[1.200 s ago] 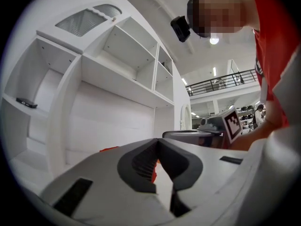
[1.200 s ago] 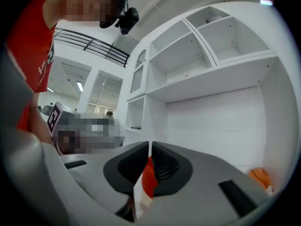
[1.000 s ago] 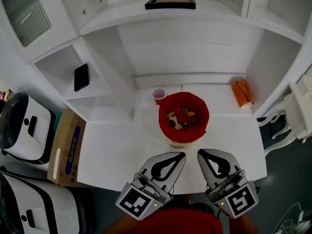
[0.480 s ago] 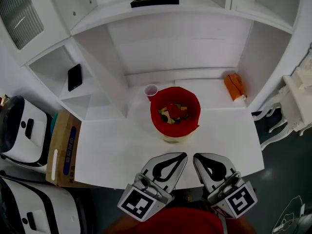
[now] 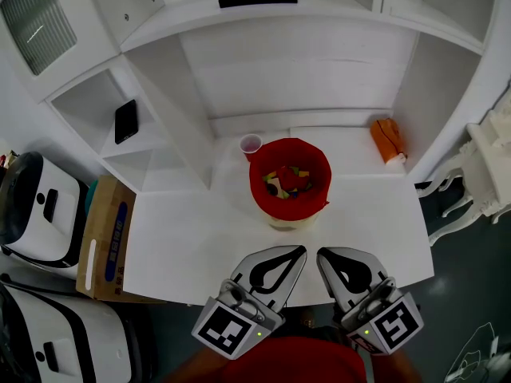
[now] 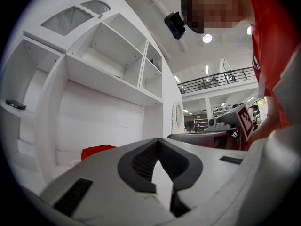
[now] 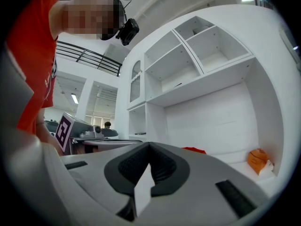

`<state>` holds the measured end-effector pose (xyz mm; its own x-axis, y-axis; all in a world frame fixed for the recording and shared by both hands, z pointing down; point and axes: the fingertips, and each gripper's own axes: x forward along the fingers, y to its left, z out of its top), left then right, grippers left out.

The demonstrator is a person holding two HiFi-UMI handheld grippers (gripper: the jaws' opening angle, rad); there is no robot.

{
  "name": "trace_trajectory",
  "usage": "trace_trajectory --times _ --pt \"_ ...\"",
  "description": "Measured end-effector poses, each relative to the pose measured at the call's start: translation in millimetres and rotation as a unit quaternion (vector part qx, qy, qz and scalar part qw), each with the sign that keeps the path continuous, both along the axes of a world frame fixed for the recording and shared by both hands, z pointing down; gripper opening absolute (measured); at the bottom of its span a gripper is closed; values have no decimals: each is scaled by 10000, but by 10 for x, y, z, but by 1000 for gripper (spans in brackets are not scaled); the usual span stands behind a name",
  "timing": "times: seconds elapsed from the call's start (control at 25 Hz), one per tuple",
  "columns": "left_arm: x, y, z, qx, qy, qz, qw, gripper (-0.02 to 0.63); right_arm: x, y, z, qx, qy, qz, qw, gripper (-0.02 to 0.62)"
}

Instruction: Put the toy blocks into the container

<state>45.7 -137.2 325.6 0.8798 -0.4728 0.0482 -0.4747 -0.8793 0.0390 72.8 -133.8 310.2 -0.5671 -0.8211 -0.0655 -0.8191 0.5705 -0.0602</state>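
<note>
1. Your left hand-held gripper [image 5: 295, 254] and right hand-held gripper [image 5: 326, 255] sit side by side at the near edge of the bench [image 5: 192, 238]. Both have their jaws closed together, with nothing between them.
2. The red container [image 5: 259, 190] stands straight ahead of both, mid-bench toward the back, well apart from the tips. It is round, so no long axis matters. Neither hand is clearly nearer.
3. The toy blocks [image 5: 286, 183] lie piled inside the container. You have no loose block showing on the bench, so the task looks finished.
4. Only the head view shows the blocks. In the left gripper view, the left hand-held gripper [image 6: 158, 140] hides all but a red patch of the container [image 6: 96, 150], to the left of its jaws.
5. In the right gripper view, the right hand-held gripper [image 7: 149, 144] leaves only a red sliver of it [image 7: 195, 150], to the right of its jaws.
</note>
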Motion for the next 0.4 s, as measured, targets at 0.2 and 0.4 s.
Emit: trace_trajectory --times 0.2,0.4 --pt "-6 -4 -7 21 0 -6 10000 14 -3 11 13 -15 36 -20 10000 0" --pt "-7 13 9 12 -6 -3 10000 14 -6 30 11 -26 8 -29 10000 0"
